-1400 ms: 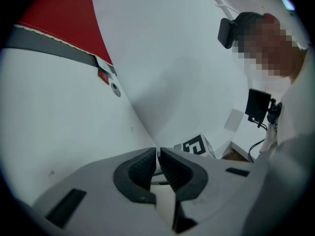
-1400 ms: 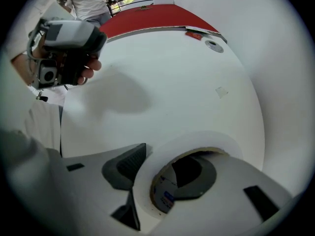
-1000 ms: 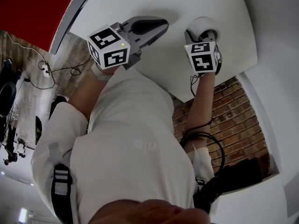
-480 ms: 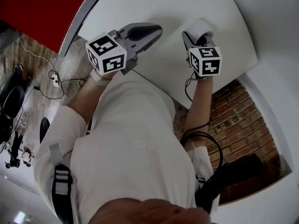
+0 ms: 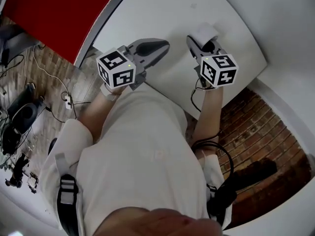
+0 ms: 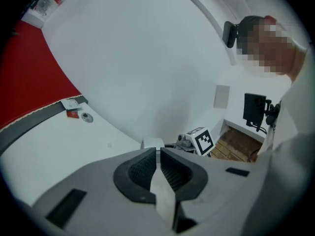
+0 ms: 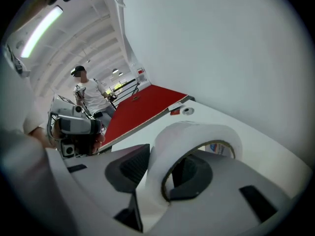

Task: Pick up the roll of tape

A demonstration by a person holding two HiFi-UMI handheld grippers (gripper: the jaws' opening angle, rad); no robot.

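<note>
The white roll of tape (image 7: 183,140) stands on edge between the jaws of my right gripper (image 7: 170,155), which have just been closing and now press on it. In the head view the roll of tape (image 5: 204,31) shows at the tip of the right gripper (image 5: 200,40), lifted above the white table (image 5: 167,9). My left gripper (image 5: 164,44) hovers to its left. Its jaws are shut with nothing between them in the left gripper view (image 6: 158,151), where the tape (image 6: 153,142) shows beyond the tips.
The table has a curved edge, with a red surface (image 5: 54,18) beyond it at the left. A small card (image 6: 73,113) and a disc (image 6: 87,117) lie near that edge. Brick floor (image 5: 256,132) and cables (image 5: 209,146) lie below. A person (image 7: 91,95) stands far off.
Both grippers have risen. The right one has closed on the tape, lifted it off the table and tilted its wrist. The left has stayed shut.
</note>
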